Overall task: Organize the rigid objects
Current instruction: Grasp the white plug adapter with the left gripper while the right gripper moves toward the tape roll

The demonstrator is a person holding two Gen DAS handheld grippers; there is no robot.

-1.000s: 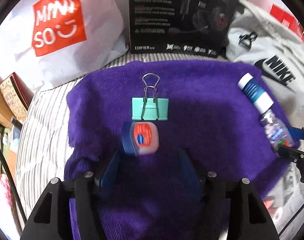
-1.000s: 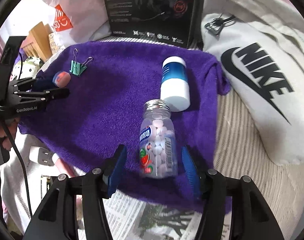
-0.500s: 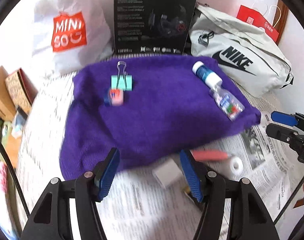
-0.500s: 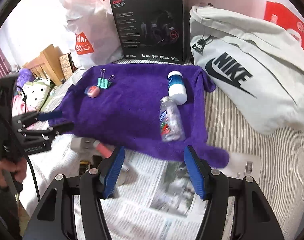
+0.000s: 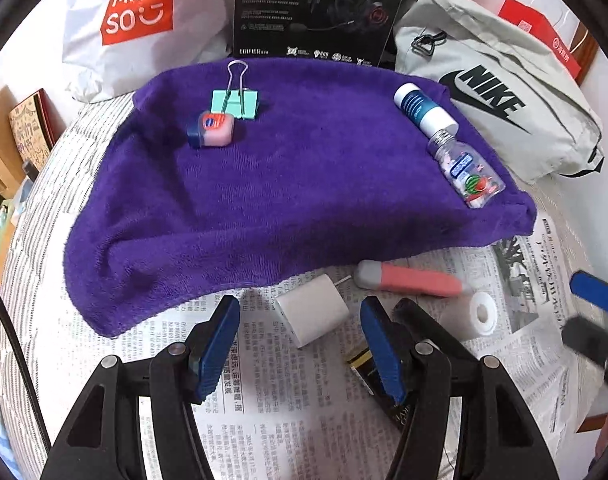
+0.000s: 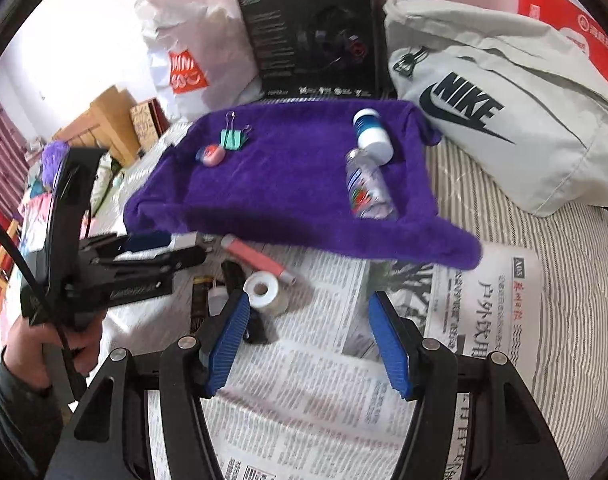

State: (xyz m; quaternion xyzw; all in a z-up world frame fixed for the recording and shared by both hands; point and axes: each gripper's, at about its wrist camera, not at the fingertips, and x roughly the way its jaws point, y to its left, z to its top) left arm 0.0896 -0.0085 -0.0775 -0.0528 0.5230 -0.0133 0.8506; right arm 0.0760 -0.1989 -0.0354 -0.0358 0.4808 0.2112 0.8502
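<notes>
A purple towel (image 5: 296, 184) carries a green binder clip (image 5: 235, 103), a small Vaseline jar (image 5: 212, 129), a blue-and-white bottle (image 5: 424, 109) and a clear candy bottle (image 5: 466, 172). On the newspaper (image 5: 288, 392) in front lie a white charger cube (image 5: 311, 315), a pink tube (image 5: 408, 278), a white tape roll (image 5: 481, 313) and a dark flat item (image 5: 362, 362). My left gripper (image 5: 300, 344) is open and empty, just short of the cube. My right gripper (image 6: 308, 344) is open and empty over the newspaper (image 6: 328, 380), near the tape roll (image 6: 264, 292).
A Miniso bag (image 5: 136, 12), a black headset box (image 5: 320, 8) and a grey Nike bag (image 5: 496, 92) stand behind the towel. Boxes (image 5: 20, 132) sit at the left. The striped bed cover (image 6: 544, 288) lies to the right.
Both grippers have pulled back from the towel, leaving the jar and candy bottle on it. They now hover over the newspaper items, and the left has edged toward the charger cube.
</notes>
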